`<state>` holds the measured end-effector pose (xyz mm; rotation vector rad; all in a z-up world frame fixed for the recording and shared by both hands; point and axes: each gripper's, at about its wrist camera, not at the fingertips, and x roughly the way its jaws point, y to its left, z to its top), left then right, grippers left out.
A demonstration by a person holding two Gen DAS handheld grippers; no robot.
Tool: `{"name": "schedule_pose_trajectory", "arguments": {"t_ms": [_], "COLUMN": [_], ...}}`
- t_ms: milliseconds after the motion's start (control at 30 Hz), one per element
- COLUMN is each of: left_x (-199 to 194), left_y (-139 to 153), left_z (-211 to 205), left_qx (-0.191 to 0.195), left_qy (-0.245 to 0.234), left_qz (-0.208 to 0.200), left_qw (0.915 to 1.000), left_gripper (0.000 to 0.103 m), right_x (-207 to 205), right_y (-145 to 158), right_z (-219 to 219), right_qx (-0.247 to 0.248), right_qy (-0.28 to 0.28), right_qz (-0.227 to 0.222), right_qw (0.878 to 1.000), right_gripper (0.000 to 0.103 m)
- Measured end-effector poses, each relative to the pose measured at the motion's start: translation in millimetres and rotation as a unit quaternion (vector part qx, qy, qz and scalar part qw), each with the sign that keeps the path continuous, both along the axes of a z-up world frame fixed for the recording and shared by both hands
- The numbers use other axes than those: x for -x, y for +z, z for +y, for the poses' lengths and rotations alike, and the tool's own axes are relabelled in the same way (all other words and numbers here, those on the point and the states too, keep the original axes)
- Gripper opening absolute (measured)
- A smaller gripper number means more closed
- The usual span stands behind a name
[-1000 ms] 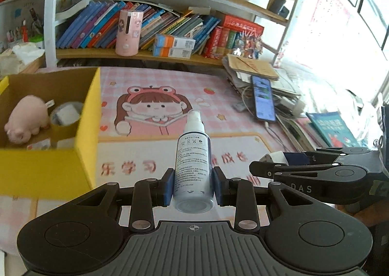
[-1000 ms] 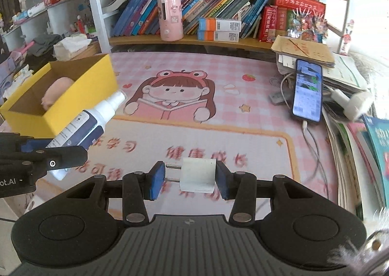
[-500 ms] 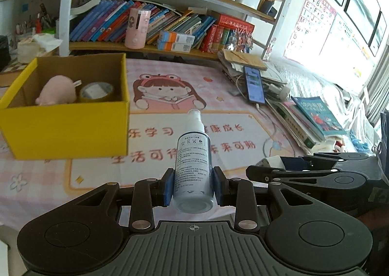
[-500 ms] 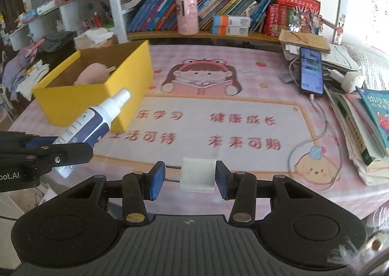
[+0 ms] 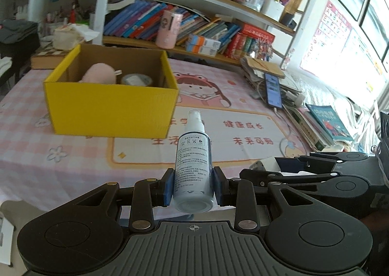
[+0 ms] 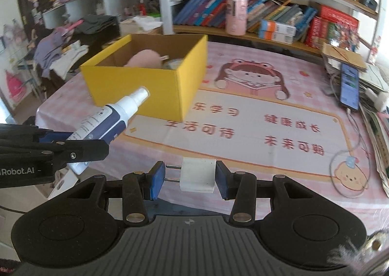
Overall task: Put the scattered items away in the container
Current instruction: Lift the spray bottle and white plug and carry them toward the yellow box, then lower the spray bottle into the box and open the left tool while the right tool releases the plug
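The yellow cardboard box (image 5: pixel 111 105) stands ahead on the bench (image 5: pixel 73 161). My left tool (image 5: pixel 193 187) clamps the spray bottle (image 5: pixel 193 166); my right tool (image 6: pixel 190 178) pinches the white charger plug (image 6: pixel 198 175). I carry both over the rim before releasing.

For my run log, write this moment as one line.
left gripper: shut on white spray bottle | right gripper: shut on white plug block | yellow cardboard box: ahead
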<state>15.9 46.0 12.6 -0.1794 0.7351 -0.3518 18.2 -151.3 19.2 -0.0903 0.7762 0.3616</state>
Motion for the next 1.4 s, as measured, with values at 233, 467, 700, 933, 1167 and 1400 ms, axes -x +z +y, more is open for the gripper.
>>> {"name": "schedule_pose_trajectory", "arguments": {"t_ms": [233, 467, 700, 933, 1167, 1400], "left_x": [9.5, 18.1, 20.5, 11.6, -10.5, -57.5], "left_y": [1.8, 3.0, 6.5, 12.6, 19.4, 39.8], "left_z": [24.1, 53.0, 79.2, 91.1, 93.0, 87.2], "left_qx": [-0.004, -0.007, -0.006, -0.011, -0.001, -0.012], "left_qy": [0.025, 0.062, 0.1, 0.11, 0.102, 0.095], "left_qz": [-0.003, -0.004, -0.01, -0.016, -0.026, -0.067], "left_qw": [0.9997, 0.998, 0.9949, 0.9938, 0.9945, 0.9931], "left_gripper": [0.031, 0.031, 0.031, 0.031, 0.031, 0.031], "right_x": [-0.2, -2.8, -9.6, -22.6, -38.6, -85.3], "right_y": [-0.3, 1.4, 5.3, 11.2, 19.9, 40.3], "right_z": [26.5, 59.9, 90.1, 102.8, 101.0, 102.8], "right_qx": [-0.003, -0.005, -0.006, -0.002, -0.001, -0.012], "right_qy": [0.031, 0.073, 0.112, 0.116, 0.104, 0.093], "right_qz": [0.001, -0.003, -0.011, -0.021, -0.047, -0.085], "right_qw": [1.0, 0.997, 0.994, 0.993, 0.993, 0.992], "right_gripper": [0.042, 0.042, 0.042, 0.042, 0.042, 0.042]}}
